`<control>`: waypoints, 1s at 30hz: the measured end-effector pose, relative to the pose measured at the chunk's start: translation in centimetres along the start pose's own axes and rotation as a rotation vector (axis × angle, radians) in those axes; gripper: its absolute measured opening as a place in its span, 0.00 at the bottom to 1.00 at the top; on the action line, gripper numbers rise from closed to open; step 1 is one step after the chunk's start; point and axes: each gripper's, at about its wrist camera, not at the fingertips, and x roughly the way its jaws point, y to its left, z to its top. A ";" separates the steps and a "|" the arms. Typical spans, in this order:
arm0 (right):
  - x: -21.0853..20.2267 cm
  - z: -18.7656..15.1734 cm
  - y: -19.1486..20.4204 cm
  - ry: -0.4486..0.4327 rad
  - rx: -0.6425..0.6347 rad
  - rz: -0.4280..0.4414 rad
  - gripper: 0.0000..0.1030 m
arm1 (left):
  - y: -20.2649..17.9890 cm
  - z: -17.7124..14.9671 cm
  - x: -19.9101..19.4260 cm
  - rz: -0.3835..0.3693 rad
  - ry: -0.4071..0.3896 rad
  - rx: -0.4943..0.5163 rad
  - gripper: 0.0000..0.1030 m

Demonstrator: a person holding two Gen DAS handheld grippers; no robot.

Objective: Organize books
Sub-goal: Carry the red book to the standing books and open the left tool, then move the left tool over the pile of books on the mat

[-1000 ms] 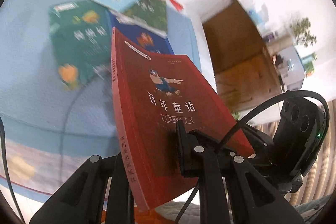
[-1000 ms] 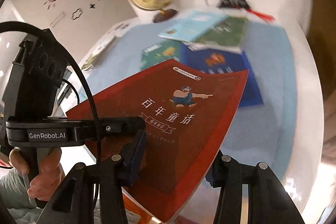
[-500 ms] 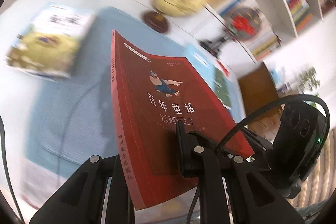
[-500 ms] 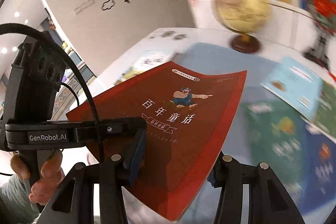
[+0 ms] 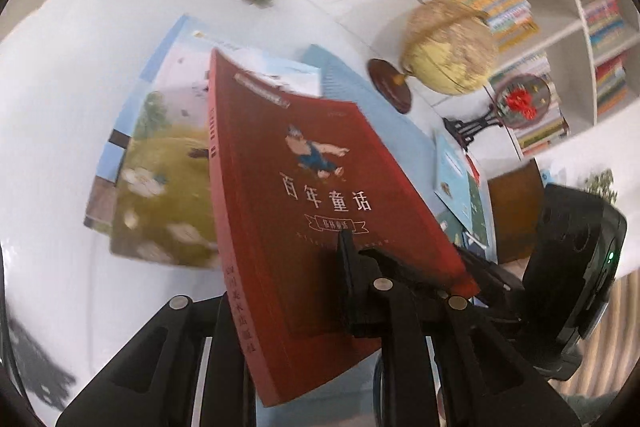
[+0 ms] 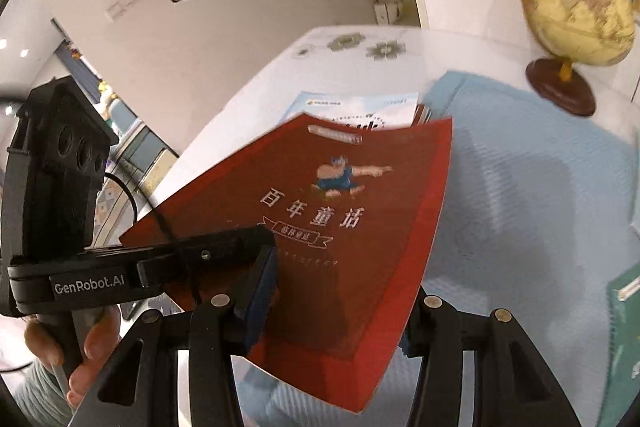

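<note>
Carrying the red book [image 5: 304, 195] between them, the left gripper [image 5: 288, 311] pinches its spine edge while the right gripper [image 6: 332, 311], jaws partly apart, clamps the opposite corner; the left jaws have just eased open slightly, book still between them. Ahead lies a landscape-cover book [image 5: 160, 179] on the white table [image 5: 52, 107]. Any further loosening could let the spine slip and the cover sag. Blur hides the lower book's title; the left gripper's far finger sits behind the book.

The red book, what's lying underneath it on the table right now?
Under the red book lies a book with a meadow cover on the white table; its right part is hidden by the red book.
</note>
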 end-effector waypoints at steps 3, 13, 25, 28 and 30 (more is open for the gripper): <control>2.0 0.6 -0.2 0.039 0.060 0.011 0.48 | 2.1 1.4 0.6 0.018 0.019 -0.032 0.20; 4.9 1.9 -0.2 0.082 0.096 -0.025 0.49 | 6.2 2.9 1.8 0.088 0.084 -0.086 0.30; 2.7 0.4 -2.6 0.150 0.116 -0.110 0.70 | 4.5 1.7 -0.3 0.508 0.188 0.024 0.47; 0.4 -1.9 -5.5 0.162 0.138 -0.237 0.70 | 2.9 0.7 -0.3 0.510 0.184 0.077 0.47; -2.0 -3.7 -7.7 0.141 0.177 -0.340 0.70 | 0.9 0.2 -0.1 0.491 0.171 0.124 0.47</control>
